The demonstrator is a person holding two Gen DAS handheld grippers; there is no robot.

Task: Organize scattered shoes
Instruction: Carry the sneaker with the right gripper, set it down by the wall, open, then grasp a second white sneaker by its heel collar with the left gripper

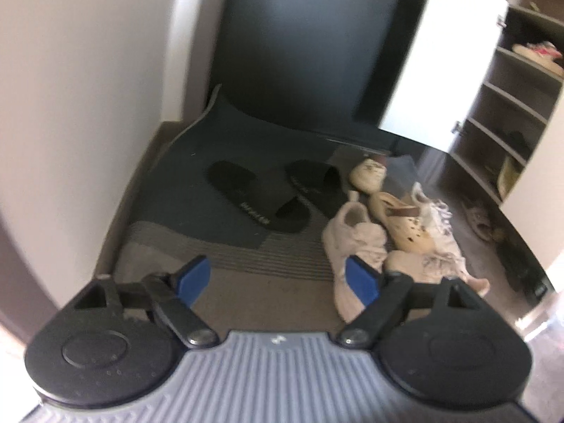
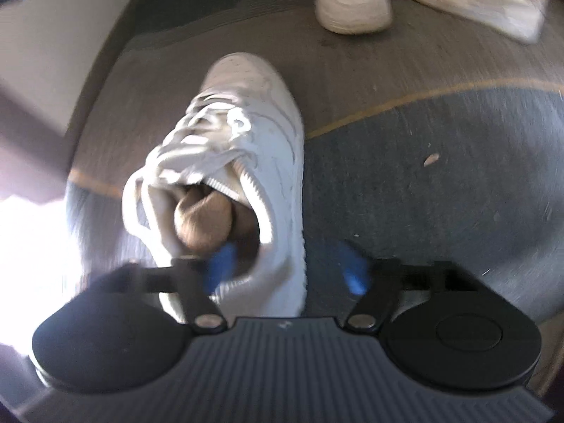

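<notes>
On the doormat (image 2: 440, 183), my right gripper (image 2: 287, 269) stood open astride a blurred white sneaker's (image 2: 246, 134) heel wall, one pad hidden inside. My left gripper (image 1: 278, 276) hung open, empty, near the shoe pile (image 1: 391, 225).

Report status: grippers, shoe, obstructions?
Left gripper open, empty, above mat. Right gripper open, straddling white lace-up sneaker's heel wall. Nothing blocking; other pale sneakers lie beyond.

No text can be read. The strap of one black slide (image 1: 259, 208) carries pale lettering, too blurred to make out; no other marking is legible.
</notes>
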